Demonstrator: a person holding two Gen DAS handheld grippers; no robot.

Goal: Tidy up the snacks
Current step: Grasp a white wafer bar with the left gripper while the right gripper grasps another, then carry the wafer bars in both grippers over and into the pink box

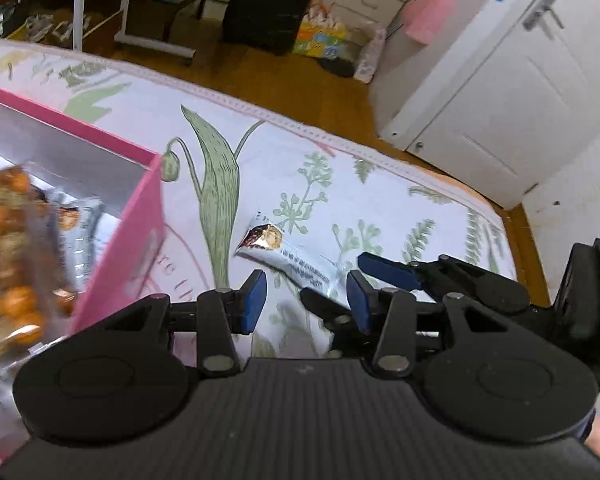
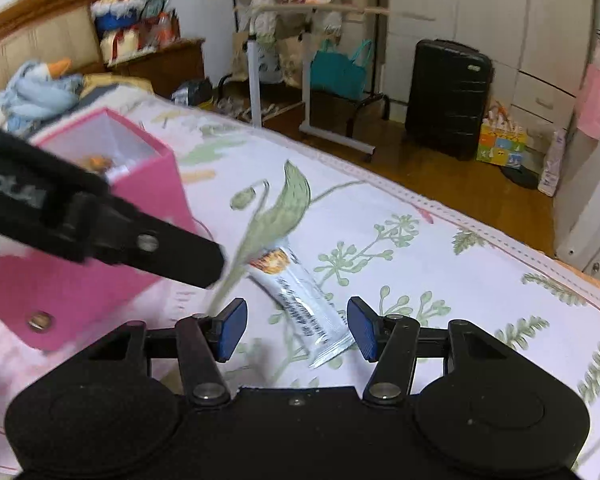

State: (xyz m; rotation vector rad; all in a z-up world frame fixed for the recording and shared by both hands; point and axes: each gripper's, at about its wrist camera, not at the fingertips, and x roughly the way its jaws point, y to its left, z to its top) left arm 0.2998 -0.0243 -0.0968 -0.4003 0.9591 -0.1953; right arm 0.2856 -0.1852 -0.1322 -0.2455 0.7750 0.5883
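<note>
Nearest, at six o'clock in the right wrist view: right gripper [image 2: 297, 328], blue pads spread wide, released, nothing between them. Just beyond, at twelve o'clock from those pads: silver snack bar [image 2: 300, 300], flat on the floral bedsheet [image 2: 420, 272], near end lying between the pads but apart from both. In the left wrist view: left gripper [image 1: 307, 300], likewise spread and empty, hanging over the same bar. At nine o'clock: pink box [image 2: 148, 208], open-topped, upright on the sheet, orange snack packets [image 1: 12, 248] inside, blurred. Farther, at one o'clock: black suitcase [image 2: 446, 96] on the wooden floor.
</note>
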